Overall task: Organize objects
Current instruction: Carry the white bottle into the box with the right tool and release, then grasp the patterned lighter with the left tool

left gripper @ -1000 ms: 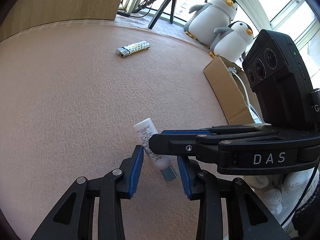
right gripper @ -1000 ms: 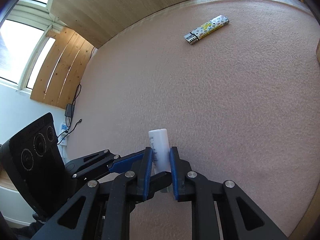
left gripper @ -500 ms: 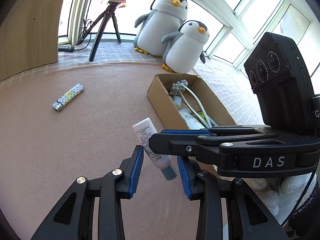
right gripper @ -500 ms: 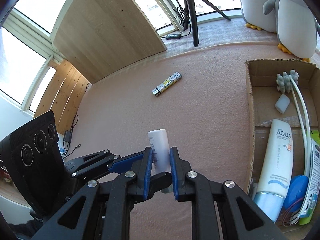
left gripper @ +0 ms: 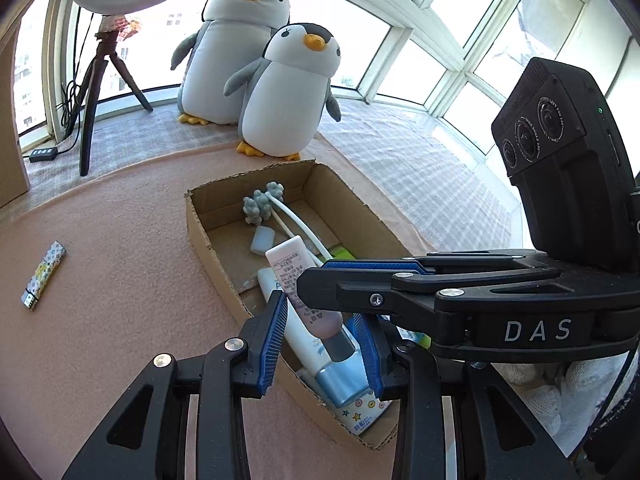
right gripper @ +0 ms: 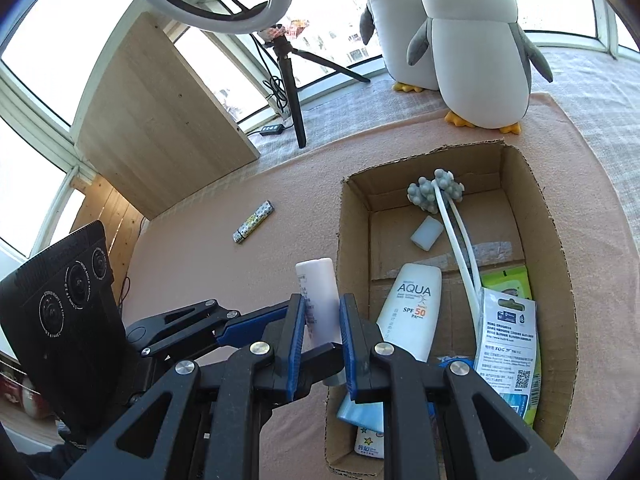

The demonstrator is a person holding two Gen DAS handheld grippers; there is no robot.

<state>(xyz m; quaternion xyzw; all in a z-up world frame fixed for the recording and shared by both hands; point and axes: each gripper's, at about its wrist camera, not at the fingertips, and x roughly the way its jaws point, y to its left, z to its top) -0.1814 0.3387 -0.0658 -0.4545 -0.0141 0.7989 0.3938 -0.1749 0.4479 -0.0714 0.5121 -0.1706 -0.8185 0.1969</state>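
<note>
A small white tube (left gripper: 289, 266) (right gripper: 318, 292) hangs in the air with my right gripper (right gripper: 322, 310) shut on it, over the near left wall of an open cardboard box (left gripper: 200, 232) (right gripper: 345, 240). My left gripper (left gripper: 322, 316) stands open, its blue pads on either side of the tube's capped end without pressing it. Inside the box lie an AQUA sunscreen tube (right gripper: 412, 308), white-stemmed grey brushes (right gripper: 436, 192), a white block and packaged items. A patterned lighter (left gripper: 43, 275) (right gripper: 253, 227) lies on the pink mat to the box's left.
Two plush penguins (left gripper: 280, 92) (right gripper: 476, 52) stand just beyond the box. A ring-light tripod (left gripper: 96, 80) (right gripper: 288, 80) and a wooden panel (right gripper: 160, 120) are at the back left. A power strip and cables lie by the window.
Both grippers swung right with the tube, from over the bare mat to over the box. The lighter is now far to the left.
</note>
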